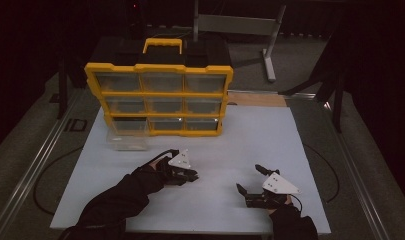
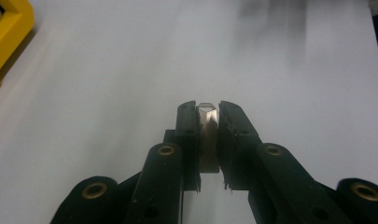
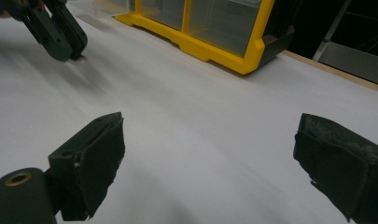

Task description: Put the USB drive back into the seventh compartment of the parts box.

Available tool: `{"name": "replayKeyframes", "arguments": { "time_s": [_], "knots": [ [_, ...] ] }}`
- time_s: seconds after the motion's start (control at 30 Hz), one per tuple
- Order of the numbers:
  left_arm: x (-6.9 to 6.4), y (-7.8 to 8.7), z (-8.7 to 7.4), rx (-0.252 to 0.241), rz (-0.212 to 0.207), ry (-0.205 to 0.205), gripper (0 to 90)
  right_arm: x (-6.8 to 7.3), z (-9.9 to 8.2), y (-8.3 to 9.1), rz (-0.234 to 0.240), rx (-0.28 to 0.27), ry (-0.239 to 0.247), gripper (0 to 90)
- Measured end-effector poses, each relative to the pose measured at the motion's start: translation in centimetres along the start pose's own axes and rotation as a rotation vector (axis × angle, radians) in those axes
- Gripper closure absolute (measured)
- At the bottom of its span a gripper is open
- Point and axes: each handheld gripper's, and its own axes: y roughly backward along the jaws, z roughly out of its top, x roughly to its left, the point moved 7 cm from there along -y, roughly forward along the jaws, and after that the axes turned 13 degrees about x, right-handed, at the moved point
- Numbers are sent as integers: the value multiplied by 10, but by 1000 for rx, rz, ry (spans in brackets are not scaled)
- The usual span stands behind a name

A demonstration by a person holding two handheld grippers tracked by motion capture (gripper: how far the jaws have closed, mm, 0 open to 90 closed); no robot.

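A white board (image 1: 270,135) is laid across the table, and a yellow drawer cabinet (image 1: 159,95) is stood at its far edge, with one clear drawer (image 1: 126,140) pulled out at the lower left. The right gripper (image 1: 251,181) is held near the front edge, its jaws spread wide with nothing between them. A small metal piece (image 2: 207,135) is clamped upright in the left gripper (image 2: 207,108), just above the board near its middle.

The small silvery metal piece (image 2: 208,135) is mostly hidden between the closed black jaws of the left gripper (image 2: 208,112); its kind is unclear. The yellow plastic drawer cabinet (image 3: 210,28) is cut off by the right gripper view's top edge, its clear drawers too dim to read.
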Motion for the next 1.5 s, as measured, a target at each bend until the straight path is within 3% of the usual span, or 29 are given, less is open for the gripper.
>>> {"name": "replayKeyframes", "arguments": {
  "time_s": [0.73, 1.5],
  "knots": [
    [5, 36, -6, -24, 34, 10, 799, 1, 0, 0, 1, -1, -4, 88],
    [27, 83, -17, -47, 108, 57, 799, 1, 0, 0, -2, 0, -2, 88]
  ]
}}
